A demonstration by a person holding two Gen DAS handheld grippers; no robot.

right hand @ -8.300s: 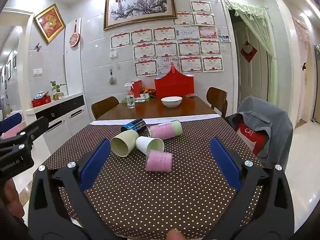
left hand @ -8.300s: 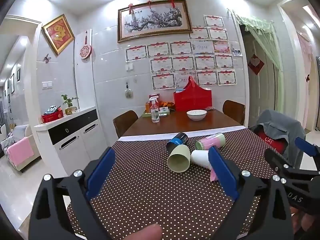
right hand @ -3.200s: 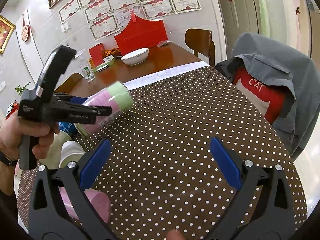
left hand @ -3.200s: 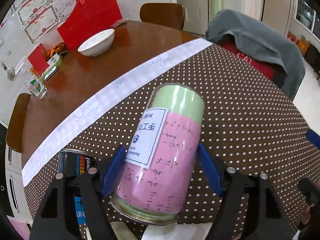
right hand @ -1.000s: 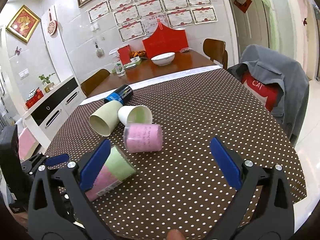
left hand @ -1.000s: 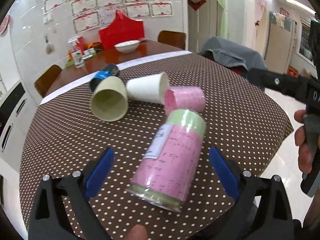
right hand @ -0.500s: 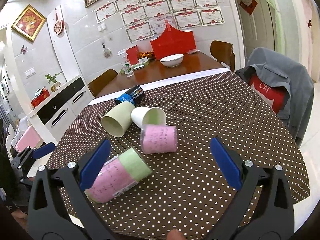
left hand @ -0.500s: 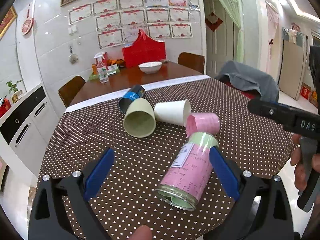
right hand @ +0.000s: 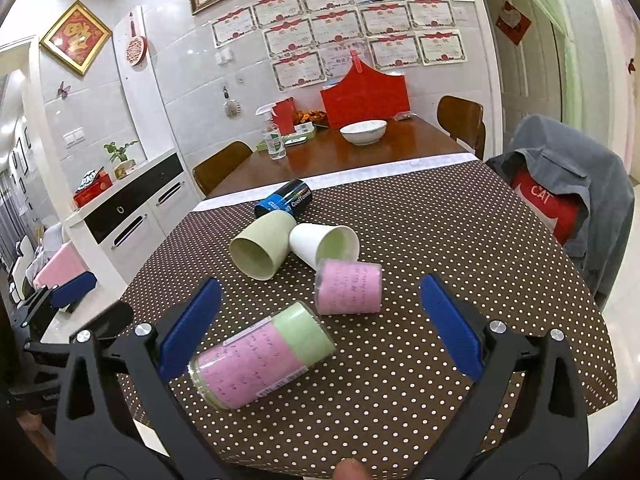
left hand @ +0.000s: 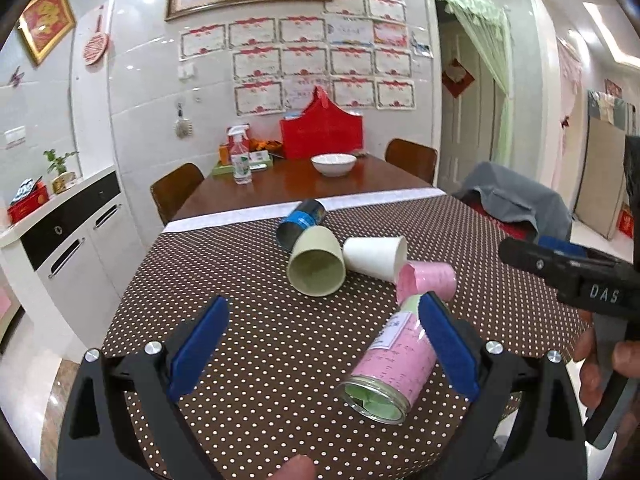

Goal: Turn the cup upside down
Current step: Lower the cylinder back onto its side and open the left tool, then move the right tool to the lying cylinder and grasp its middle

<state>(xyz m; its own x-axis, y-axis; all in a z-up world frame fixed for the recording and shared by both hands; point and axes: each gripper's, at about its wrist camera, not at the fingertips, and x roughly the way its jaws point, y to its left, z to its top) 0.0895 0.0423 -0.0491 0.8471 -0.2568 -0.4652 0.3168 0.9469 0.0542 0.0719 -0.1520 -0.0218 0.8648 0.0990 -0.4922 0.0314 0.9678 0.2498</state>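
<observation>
A pink and green glass jar cup [left hand: 394, 360] lies on its side near the table's front edge, mouth toward the left gripper; it also shows in the right wrist view [right hand: 262, 356]. Behind it lie a short pink cup [right hand: 349, 288], a white paper cup [right hand: 322, 246], a pale green cup [right hand: 260, 250] and a black and blue cup [right hand: 286, 200], all on their sides. My left gripper [left hand: 320, 346] is open and empty, with the jar just right of its right finger. My right gripper [right hand: 320, 324] is open and empty above the jar.
The brown dotted tablecloth [right hand: 460, 240] covers the near table half. A white bowl [right hand: 363, 131], spray bottle [right hand: 274, 140] and red box [right hand: 364, 100] stand on the far wooden part. A chair with a grey jacket [right hand: 568, 184] is at the right. A white cabinet [left hand: 72, 240] is at the left.
My left gripper has let go of the jar, which now lies on the cloth, and has drawn back and up. Both views have pulled back slightly from the table.
</observation>
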